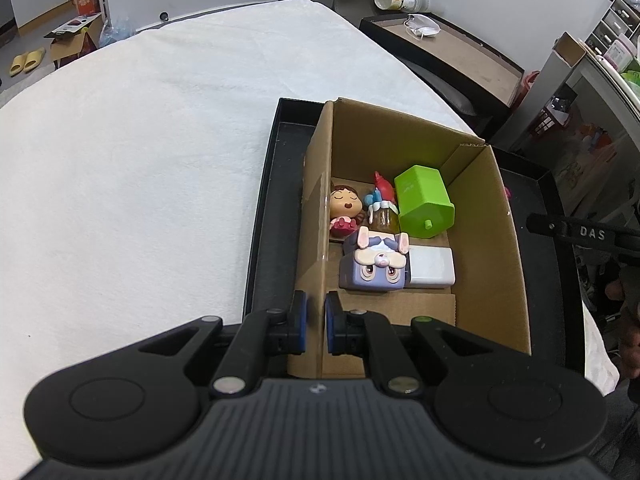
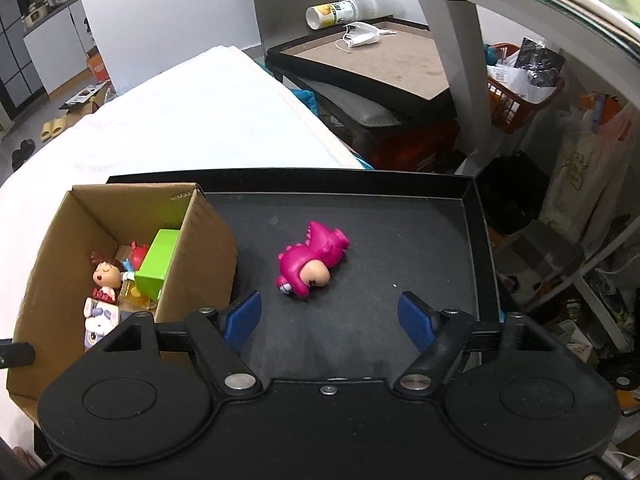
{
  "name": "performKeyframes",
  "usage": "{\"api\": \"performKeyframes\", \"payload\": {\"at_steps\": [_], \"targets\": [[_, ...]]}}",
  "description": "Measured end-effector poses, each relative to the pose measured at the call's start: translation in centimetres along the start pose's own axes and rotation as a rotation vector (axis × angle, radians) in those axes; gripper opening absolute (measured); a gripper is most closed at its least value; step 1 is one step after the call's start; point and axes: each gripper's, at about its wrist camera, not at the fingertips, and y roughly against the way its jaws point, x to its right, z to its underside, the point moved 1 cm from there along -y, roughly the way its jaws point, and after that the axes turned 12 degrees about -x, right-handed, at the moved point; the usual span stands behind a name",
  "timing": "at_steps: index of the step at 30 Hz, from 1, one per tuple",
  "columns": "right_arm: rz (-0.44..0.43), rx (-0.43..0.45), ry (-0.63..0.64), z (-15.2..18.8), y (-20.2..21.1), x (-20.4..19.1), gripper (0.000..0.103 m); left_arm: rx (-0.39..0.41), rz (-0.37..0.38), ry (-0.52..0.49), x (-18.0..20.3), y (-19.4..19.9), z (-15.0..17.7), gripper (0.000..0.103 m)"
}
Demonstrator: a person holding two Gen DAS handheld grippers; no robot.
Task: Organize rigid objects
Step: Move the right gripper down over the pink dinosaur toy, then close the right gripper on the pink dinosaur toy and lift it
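A cardboard box stands in a black tray on a white-covered table. Inside lie a girl figurine, a green block, a purple rabbit toy, a white block and a small bottle toy. My left gripper is shut on the box's left wall. In the right wrist view a pink dinosaur toy lies on the tray floor right of the box. My right gripper is open, just in front of the dinosaur, not touching it.
The white table cloth spreads left of the tray. A low dark side table with a face mask and a tipped cup stands beyond. A red basket and shelves crowd the right.
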Motion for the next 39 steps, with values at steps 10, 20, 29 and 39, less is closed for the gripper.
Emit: {"api": "performKeyframes", "payload": {"at_steps": [10,20,29,39], "targets": [[0.003,-0.019,0.02,-1.7,-2.8,-0.6,0.075,-0.007,-0.018,-0.002,0.2,-0.3,-0.1,0.009],[-0.01,-0.047,-0.007,-3.5,-5.0,-0.7,0.075,-0.017,-0.029,-0.003,0.4,-0.6,-0.3,0.009],[-0.028,-0.089,-0.061,-4.1,-7.1,0.1,0.069,-0.023,-0.032,-0.003,0.4,-0.8,-0.4,0.009],[-0.01,-0.128,-0.033,-2.3,-6.7,0.3,0.051,-0.024,-0.031,-0.001,0.4,-0.8,-0.4,0.009]]}}
